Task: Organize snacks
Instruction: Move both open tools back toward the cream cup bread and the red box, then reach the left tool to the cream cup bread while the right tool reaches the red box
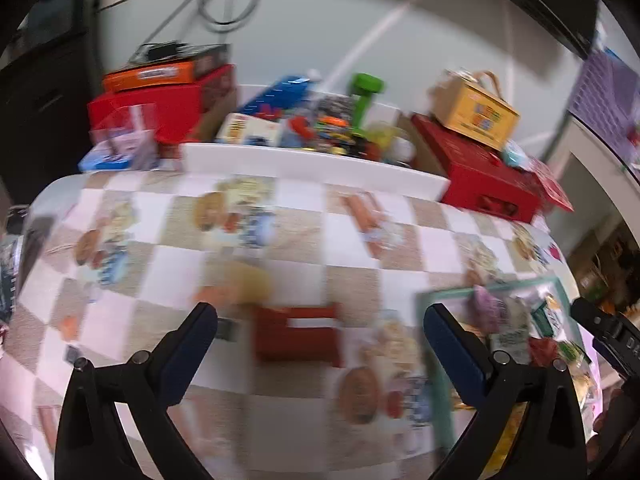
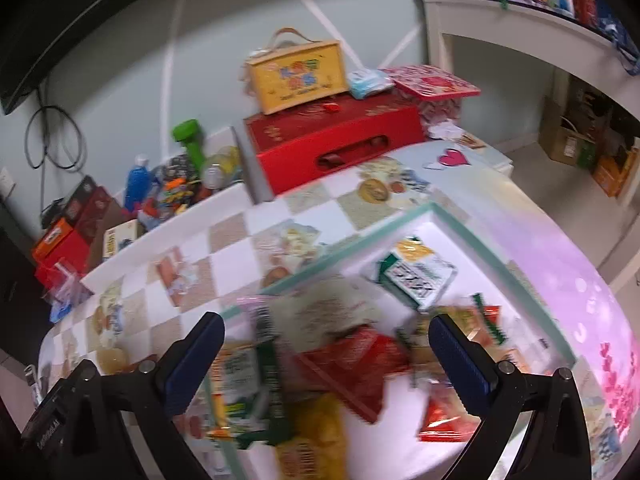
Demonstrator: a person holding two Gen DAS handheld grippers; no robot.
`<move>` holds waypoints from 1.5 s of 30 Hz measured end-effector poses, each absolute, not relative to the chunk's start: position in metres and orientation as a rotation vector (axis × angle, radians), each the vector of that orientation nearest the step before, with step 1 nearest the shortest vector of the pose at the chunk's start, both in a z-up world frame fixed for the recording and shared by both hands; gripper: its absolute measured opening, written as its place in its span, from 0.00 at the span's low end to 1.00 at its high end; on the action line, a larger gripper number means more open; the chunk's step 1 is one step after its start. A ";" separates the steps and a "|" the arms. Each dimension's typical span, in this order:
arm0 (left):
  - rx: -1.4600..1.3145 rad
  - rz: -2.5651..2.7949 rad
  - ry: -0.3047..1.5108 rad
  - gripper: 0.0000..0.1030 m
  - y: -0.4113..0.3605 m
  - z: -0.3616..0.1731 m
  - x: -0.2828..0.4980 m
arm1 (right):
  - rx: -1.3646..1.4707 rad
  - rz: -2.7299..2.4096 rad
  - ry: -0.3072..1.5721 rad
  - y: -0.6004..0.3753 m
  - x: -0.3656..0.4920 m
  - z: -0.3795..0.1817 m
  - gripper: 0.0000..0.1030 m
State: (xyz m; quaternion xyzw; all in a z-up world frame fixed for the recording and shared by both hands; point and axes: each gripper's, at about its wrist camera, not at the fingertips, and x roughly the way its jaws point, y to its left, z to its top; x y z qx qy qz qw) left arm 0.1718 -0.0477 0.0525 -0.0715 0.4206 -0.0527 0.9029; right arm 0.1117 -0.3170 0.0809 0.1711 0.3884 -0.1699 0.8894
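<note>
A red snack packet (image 1: 298,338) lies on the checked tablecloth, just ahead of my open, empty left gripper (image 1: 320,314). A white tray with a teal rim (image 1: 430,320) holds several snack packets at the right. In the right wrist view my open, empty right gripper (image 2: 326,326) hovers over that tray's teal rim (image 2: 472,232), above a red packet (image 2: 360,360), a green-and-white packet (image 2: 416,276) and a yellow packet (image 2: 316,432). Both views are motion-blurred.
A red box (image 2: 336,140) with a yellow carry box (image 2: 298,76) on top stands at the table's back. A white bin (image 1: 312,166) of mixed items and a green dumbbell (image 1: 362,98) stand behind the table. Red and orange boxes (image 1: 160,96) sit back left.
</note>
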 end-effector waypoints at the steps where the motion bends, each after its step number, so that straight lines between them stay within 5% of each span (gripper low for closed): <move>1: -0.157 -0.092 0.872 1.00 -0.037 0.052 0.173 | 0.352 -0.340 0.806 -0.312 0.113 0.082 1.00; 24: -0.261 0.073 1.011 1.00 0.073 -0.011 0.191 | 0.131 0.035 0.910 -0.141 0.172 0.036 1.00; 45: -0.255 0.111 1.026 1.00 0.101 -0.032 0.205 | 0.023 0.072 0.995 -0.096 0.196 -0.014 1.00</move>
